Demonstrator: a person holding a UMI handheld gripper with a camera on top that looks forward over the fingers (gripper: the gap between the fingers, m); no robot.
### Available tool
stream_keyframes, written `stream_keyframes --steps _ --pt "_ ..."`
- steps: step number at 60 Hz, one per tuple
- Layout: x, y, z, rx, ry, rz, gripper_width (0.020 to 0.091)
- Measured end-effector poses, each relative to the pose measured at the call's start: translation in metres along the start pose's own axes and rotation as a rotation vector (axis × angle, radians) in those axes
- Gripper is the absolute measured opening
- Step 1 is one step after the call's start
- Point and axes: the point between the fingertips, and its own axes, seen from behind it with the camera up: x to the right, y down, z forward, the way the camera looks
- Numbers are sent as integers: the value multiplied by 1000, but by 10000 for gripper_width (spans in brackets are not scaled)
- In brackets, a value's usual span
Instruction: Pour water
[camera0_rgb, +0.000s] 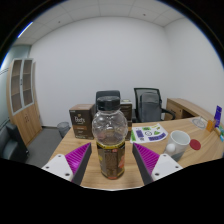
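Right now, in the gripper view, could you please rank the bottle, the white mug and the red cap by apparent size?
1. bottle, between the fingers and nearest, so nearness inflates it
2. white mug
3. red cap

Office chair (147, 103), cardboard box (82, 115), cabinet (24, 95)

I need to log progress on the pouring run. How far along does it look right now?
Done: the gripper has reached the capped bottle, which stands upright between its fingers on the table. In hand: taking hold of it; whether both pads press yet is unclear. Left: the black cap is still on, and nothing is poured toward the white cup.
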Motion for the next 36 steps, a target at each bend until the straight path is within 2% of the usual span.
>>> stream_keyframes --steps 5,8,11,13,26,36 --pt "0 -1 24 19 3 3 759" --pt "0 0 31 25 7 4 655" --pt "0 -3 35 46 7 1 519" --pt "1 -4 35 58 13 -8 517" --pt "0 -5 32 98 -2 -86 374" --pt "-5 -13 26 89 -44 -97 373"
